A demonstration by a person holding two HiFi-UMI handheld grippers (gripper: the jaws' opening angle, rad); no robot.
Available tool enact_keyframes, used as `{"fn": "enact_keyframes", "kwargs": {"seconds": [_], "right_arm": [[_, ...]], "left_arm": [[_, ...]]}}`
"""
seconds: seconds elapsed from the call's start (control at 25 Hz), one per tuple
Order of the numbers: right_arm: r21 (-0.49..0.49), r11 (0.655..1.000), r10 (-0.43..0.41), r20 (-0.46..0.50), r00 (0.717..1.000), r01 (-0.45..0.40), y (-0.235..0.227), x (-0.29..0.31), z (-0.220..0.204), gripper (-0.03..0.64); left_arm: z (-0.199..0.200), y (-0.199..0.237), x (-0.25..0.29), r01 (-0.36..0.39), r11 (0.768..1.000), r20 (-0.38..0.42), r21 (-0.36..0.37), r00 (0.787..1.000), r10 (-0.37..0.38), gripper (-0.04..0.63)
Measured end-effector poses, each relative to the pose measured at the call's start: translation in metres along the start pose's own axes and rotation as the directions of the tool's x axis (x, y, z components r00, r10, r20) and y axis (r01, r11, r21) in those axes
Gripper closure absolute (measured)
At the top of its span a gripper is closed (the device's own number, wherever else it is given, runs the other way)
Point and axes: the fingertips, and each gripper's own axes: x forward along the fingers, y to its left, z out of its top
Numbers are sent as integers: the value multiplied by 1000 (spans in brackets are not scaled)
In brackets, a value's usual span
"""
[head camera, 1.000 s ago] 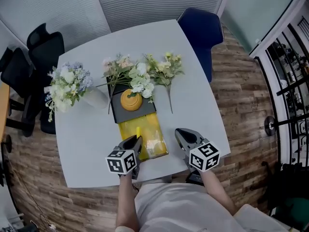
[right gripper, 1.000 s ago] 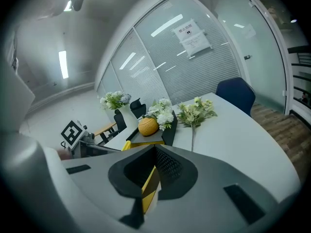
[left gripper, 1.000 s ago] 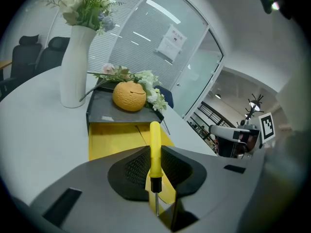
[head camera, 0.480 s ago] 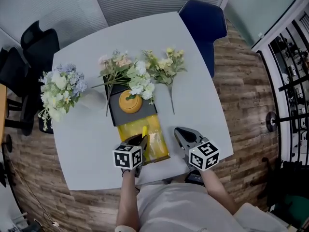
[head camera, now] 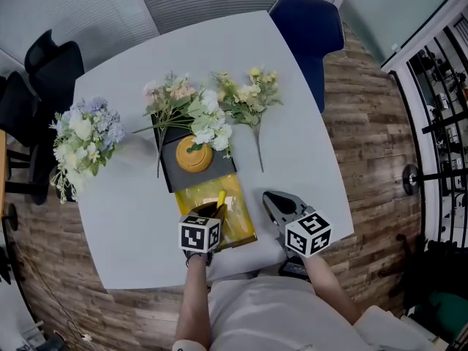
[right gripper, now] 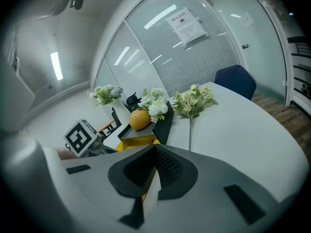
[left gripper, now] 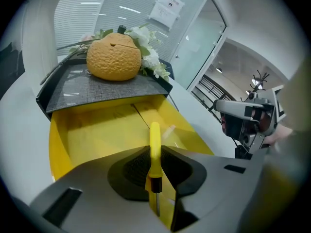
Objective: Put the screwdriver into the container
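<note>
My left gripper point(head camera: 213, 210) is shut on a yellow-handled screwdriver point(head camera: 221, 198) and holds it over the near part of the open yellow container point(head camera: 238, 224). In the left gripper view the screwdriver point(left gripper: 154, 141) stands pinched between the two pads, its handle pointing into the container point(left gripper: 59, 144) and its dark collar and metal shaft toward the camera. My right gripper point(head camera: 271, 200) rests to the right of the container with its jaws together and nothing between them; the right gripper view shows this gripper point(right gripper: 152, 168) the same way.
A dark grey tray point(head camera: 178, 175) with an orange round thing point(head camera: 194, 154) sits just behind the container. Loose flower stems point(head camera: 245, 101) lie beyond it, and a bouquet in a white vase point(head camera: 82, 134) stands at the left. A blue chair point(head camera: 307, 28) is at the far edge.
My left gripper has moved a little to the right and forward with the screwdriver, farther over the yellow container. The right gripper has stayed in place.
</note>
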Motion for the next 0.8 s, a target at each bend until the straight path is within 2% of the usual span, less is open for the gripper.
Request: {"fn": "enact_keyframes", "kwargs": {"seconds": [0.52, 0.6, 0.8], "right_arm": [[3, 1000, -9, 8, 1000, 9, -1, -8, -1, 601], [0, 1000, -9, 11, 1000, 9, 0, -11, -1, 601], [-13, 1000, -10, 24, 1000, 10, 3, -17, 3, 601]], "left_arm": [[0, -2, 4, -28, 999, -6, 45, 1000, 28, 511], [1, -3, 3, -32, 998, -1, 47, 999, 32, 489], [5, -3, -6, -53, 997, 35, 47, 998, 52, 483]]}}
